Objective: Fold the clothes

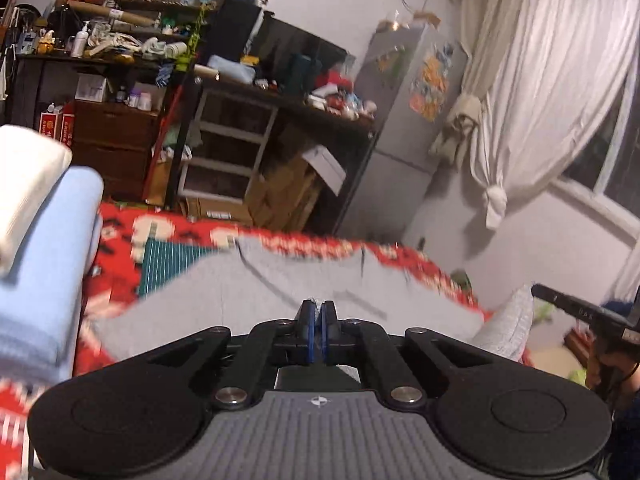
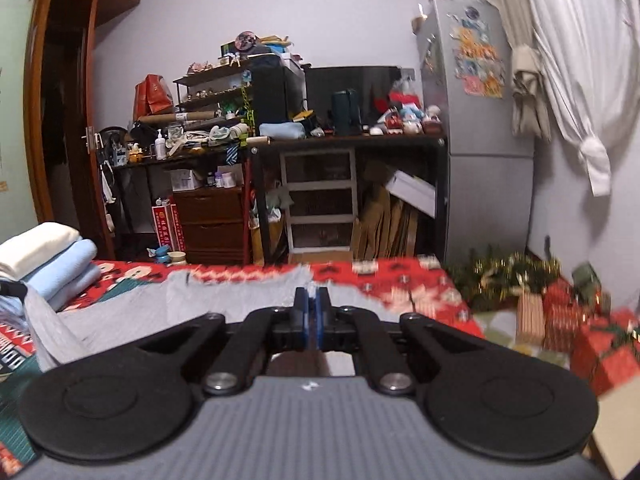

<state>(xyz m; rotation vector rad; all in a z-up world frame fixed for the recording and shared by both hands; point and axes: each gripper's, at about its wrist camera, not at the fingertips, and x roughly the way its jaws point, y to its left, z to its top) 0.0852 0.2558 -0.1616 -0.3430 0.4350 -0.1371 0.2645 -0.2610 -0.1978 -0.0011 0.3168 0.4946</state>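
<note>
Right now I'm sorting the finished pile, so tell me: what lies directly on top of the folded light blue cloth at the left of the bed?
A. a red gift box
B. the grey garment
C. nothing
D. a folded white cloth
D: in the right wrist view a folded white cloth rests on top of the folded light blue cloth, while the grey garment lies spread on the red blanket beside them.

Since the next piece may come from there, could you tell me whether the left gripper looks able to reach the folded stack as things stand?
Probably not yet: the left gripper is shut on the grey garment, so it would have to let go first. The folded stack lies close on its left.
</note>
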